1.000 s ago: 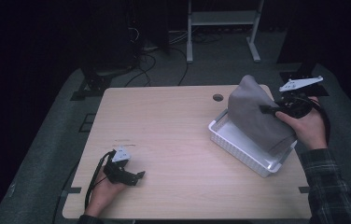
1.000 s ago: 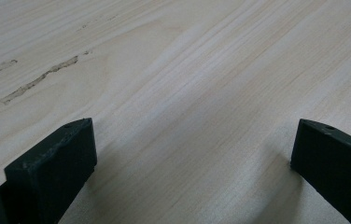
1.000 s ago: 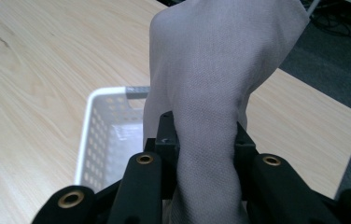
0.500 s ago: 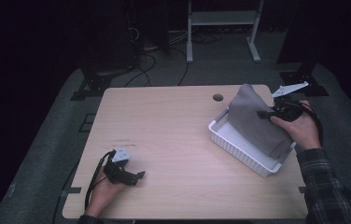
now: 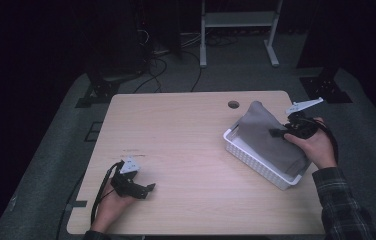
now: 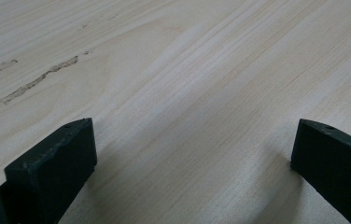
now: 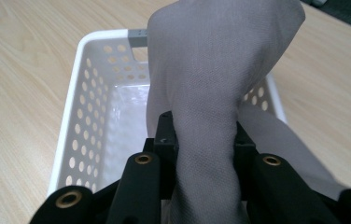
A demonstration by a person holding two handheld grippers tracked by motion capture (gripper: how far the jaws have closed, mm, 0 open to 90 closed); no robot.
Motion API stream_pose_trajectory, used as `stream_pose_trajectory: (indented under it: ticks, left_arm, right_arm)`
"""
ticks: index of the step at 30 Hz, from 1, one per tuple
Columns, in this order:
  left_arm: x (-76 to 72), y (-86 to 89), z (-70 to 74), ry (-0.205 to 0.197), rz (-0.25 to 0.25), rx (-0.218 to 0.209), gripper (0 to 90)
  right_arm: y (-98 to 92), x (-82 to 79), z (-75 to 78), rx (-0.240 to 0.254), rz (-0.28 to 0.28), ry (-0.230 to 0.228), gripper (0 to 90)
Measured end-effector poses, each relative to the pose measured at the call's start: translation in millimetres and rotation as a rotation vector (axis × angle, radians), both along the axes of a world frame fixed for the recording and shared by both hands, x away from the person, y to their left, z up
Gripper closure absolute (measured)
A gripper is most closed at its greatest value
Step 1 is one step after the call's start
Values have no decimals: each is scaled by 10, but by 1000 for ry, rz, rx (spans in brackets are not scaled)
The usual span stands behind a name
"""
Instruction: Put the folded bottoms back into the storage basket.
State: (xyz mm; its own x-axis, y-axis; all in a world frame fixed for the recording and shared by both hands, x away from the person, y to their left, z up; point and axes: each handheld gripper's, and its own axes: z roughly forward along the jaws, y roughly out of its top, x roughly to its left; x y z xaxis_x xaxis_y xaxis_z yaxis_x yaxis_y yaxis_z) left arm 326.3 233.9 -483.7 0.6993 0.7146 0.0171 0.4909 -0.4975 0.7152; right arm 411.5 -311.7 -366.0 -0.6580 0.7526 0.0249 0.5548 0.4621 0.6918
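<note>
1. High view: one wooden table [image 5: 191, 150] bears one white perforated basket [image 5: 256, 161] near its right edge, and one grey cloth [image 5: 266, 137] lies partly in it, its upper end heaped over the basket's far corner
2. In that view the right gripper [image 5: 282, 133] sits over the basket with its jaws pinched on a fold of the cloth; one hand [image 5: 318, 147] in a plaid sleeve grips it
3. Also there, the left gripper [image 5: 143, 190] rests on the table near the front left corner, well apart from the basket, with nothing between its jaws (one cable loops behind it)
4. Left gripper view: two black jaws stand wide apart at the lower corners, bare wood grain between them, and one thin dark streak marks the tabletop [image 6: 187, 70] at upper left
5. Right gripper view: two black jaws clamp a gathered ridge of the cloth [image 7: 220, 60] between them, which stands up ahead of the jaws; the basket [image 7: 85, 112] lies beneath, its holed left wall and pale floor showing
</note>
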Motion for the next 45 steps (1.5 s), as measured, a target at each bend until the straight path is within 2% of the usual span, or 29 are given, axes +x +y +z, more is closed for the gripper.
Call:
stream_pose_trajectory:
  ticks: [3,14,19,26,30,33,36,39,41,45]
  left_arm:
    - [0,0,0,0,0,0,0]
    - [0,0,0,0,0,0,0]
    - [0,1,3,3,0,2,0]
    - [0,1,3,3,-1,2,0]
    - [0,1,3,3,-1,2,0]
    - [0,1,3,3,-1,2,0]
    - [0,1,3,3,0,2,0]
    - [0,1,3,3,0,2,0]
    - [0,1,3,3,-1,2,0]
    - [0,1,1,1,-1,1,0]
  right_arm:
    - [3,4,-40,6,5,7,714]
    - [100,9,-265,16,33,78,706]
    - [162,16,-361,7,45,104,697]
    - [247,26,-456,-30,54,125,678]
    - [286,34,-524,-41,72,143,634]
    - [313,37,-570,-59,83,155,560]
    - [304,28,-548,-47,73,133,495]
    - [260,6,-459,-23,59,97,479]
    - [219,-7,-383,-19,45,69,482]
    - [86,-14,-246,-41,-13,25,559]
